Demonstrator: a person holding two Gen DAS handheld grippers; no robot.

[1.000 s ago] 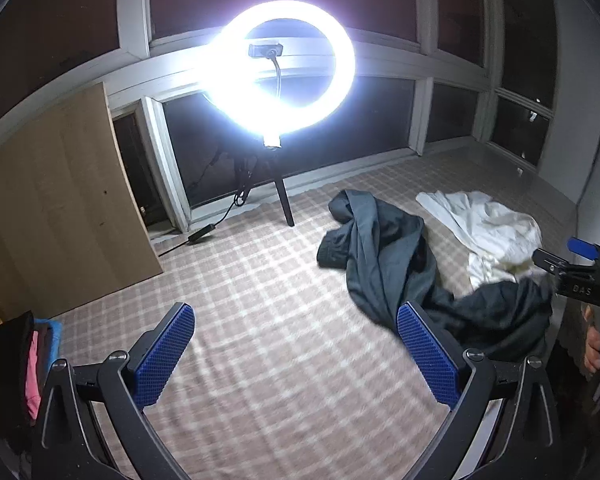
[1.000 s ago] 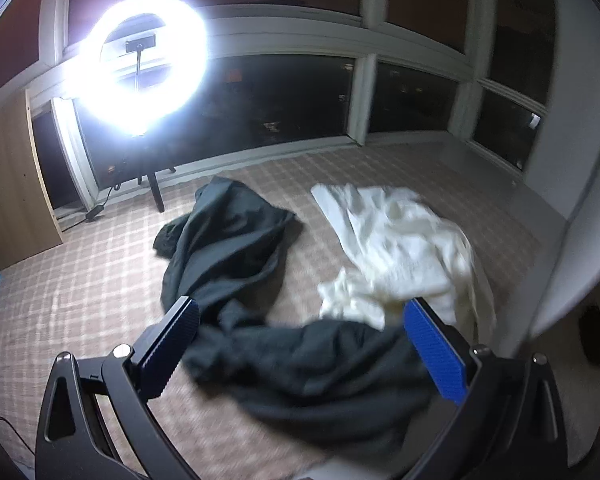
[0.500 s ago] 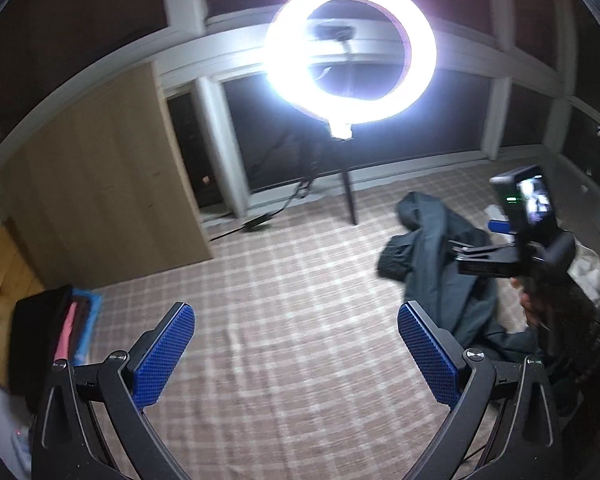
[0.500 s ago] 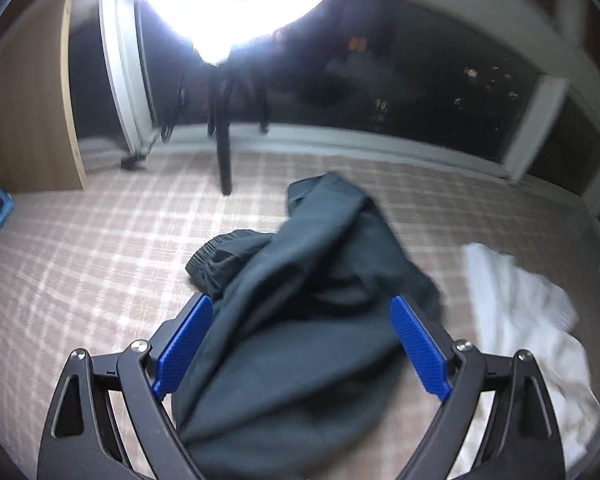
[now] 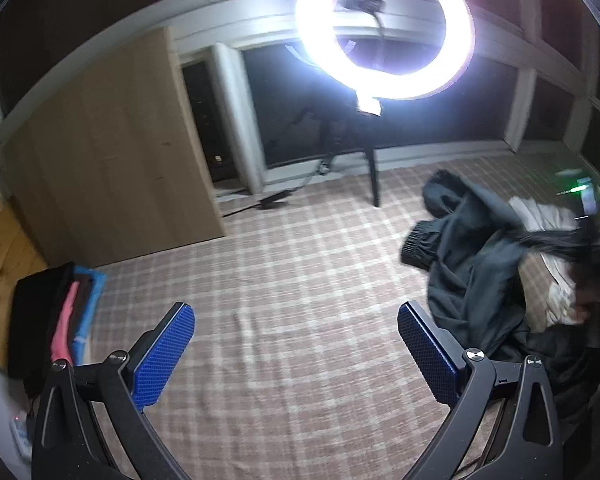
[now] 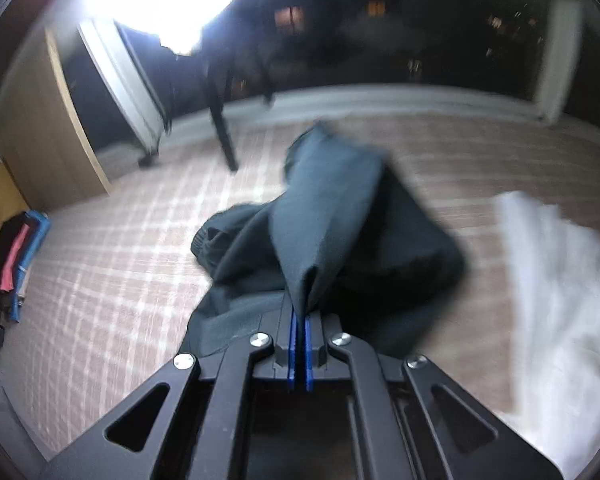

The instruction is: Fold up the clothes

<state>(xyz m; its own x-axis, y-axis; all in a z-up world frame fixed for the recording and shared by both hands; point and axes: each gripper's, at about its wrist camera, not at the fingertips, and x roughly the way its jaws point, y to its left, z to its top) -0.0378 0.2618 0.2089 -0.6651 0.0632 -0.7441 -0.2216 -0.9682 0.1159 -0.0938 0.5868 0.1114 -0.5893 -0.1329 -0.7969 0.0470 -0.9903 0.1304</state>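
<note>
A dark grey-green garment (image 6: 340, 220) lies crumpled on the checked mat (image 6: 112, 260). My right gripper (image 6: 299, 316) is shut on a fold of it, and the cloth rises as a pinched ridge out of the blue pads. The same dark garment (image 5: 472, 264) shows at the right of the left wrist view, blurred where it is being pulled. My left gripper (image 5: 296, 344) hangs open over bare mat (image 5: 284, 288), nothing between its blue pads (image 5: 164, 354). A white garment (image 6: 556, 288) lies to the right of the dark one.
A bright ring light (image 5: 384, 28) on a tripod stands at the far edge by dark windows. A wooden panel (image 5: 108, 148) leans at the left. A stack of folded clothes (image 5: 56, 320) sits at the mat's left edge. A blurred person is at the far right (image 5: 592, 280).
My right gripper swung down onto the dark garment and went from wide open to shut on a fold. The left wrist view turned left, keeping its jaws open.
</note>
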